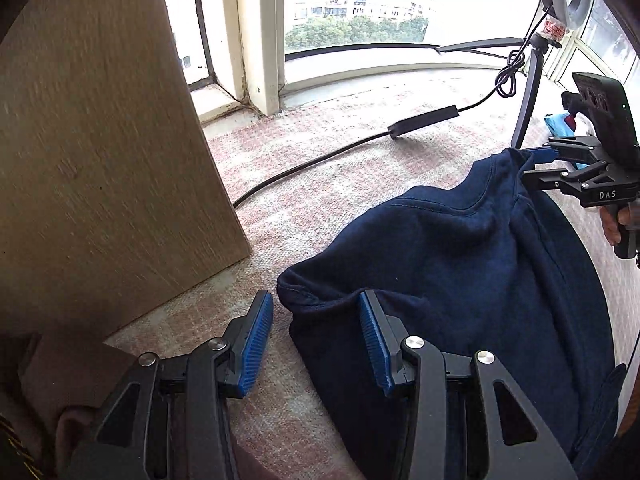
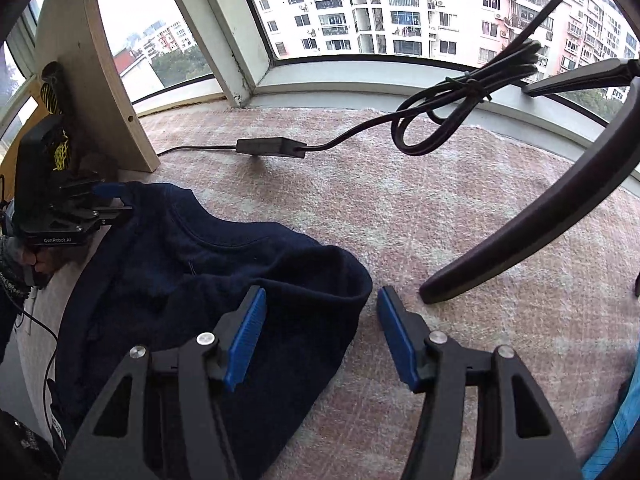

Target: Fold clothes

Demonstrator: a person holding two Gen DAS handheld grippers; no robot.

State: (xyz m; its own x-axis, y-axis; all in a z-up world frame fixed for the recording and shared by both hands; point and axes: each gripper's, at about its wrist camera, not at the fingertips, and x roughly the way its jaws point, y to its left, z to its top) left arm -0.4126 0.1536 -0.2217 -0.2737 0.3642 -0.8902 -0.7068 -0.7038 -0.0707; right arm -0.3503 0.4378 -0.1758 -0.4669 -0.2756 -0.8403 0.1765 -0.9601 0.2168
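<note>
My left tongs stand apart at the bottom of the left wrist view, nothing clamped: the left blue pad is over bare carpet, the right pad sits at the near edge of the navy sweatshirt, whose rounded corner pokes into the gap between them. My right tongs are also apart and empty at the bottom of the right wrist view; the left pad overlaps the sweatshirt, the right pad is over the pinkish carpet, and the garment's bulging edge ends just inside the gap.

The sweatshirt lies bunched on the carpet, filling the lower right of the left view and the lower left of the right view, its neckline seam toward the far side.

Farther off, each view catches the other tool at the garment's far corner, a hand on its grip. A black cable with an inline box crosses the carpet behind.

Only the left view shows the wooden panel broadly, at left. Only the right view shows the dark curved tripod leg landing near my right pad, the tied cable loop, and the apartment blocks through the window.
</note>
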